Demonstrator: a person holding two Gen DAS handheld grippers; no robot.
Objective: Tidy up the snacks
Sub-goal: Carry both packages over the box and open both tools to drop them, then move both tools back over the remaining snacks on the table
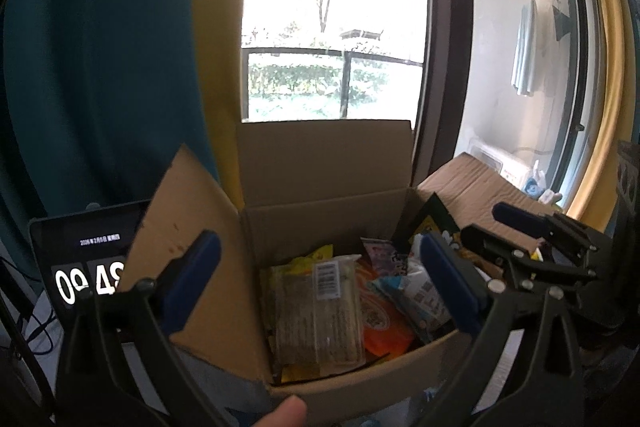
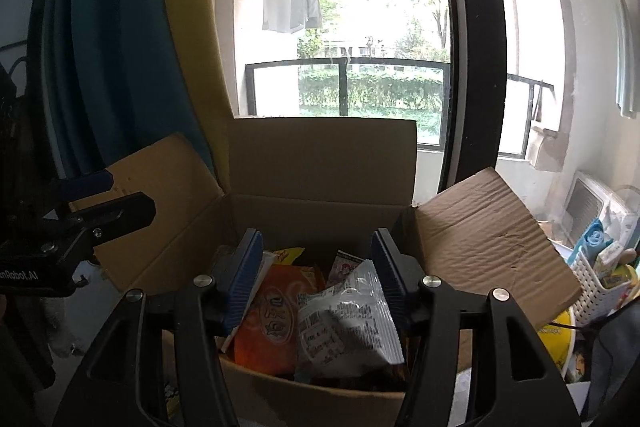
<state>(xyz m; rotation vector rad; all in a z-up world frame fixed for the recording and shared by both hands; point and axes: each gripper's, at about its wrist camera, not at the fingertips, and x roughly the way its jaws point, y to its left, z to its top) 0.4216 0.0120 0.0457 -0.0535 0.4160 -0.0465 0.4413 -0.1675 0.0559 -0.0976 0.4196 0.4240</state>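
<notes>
Here my right hand-held gripper (image 2: 316,279) hangs spread over the open cardboard box (image 2: 320,219), a silver snack bag (image 2: 348,323) lying loose between its pads, seemingly untouched. My left hand-held gripper (image 1: 320,267) gapes wide beside it, empty, above a clear noodle pack (image 1: 320,315).

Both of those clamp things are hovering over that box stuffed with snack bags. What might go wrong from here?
Possible snags:
1. The silver packet lies loose between the right gripper's open jaws, tilted on the pile; it may slide.
2. The cardboard box looks crowded, so further bags may not settle flat.
3. The left gripper hangs wide open by the left flap; a careless move might knock it.
</notes>
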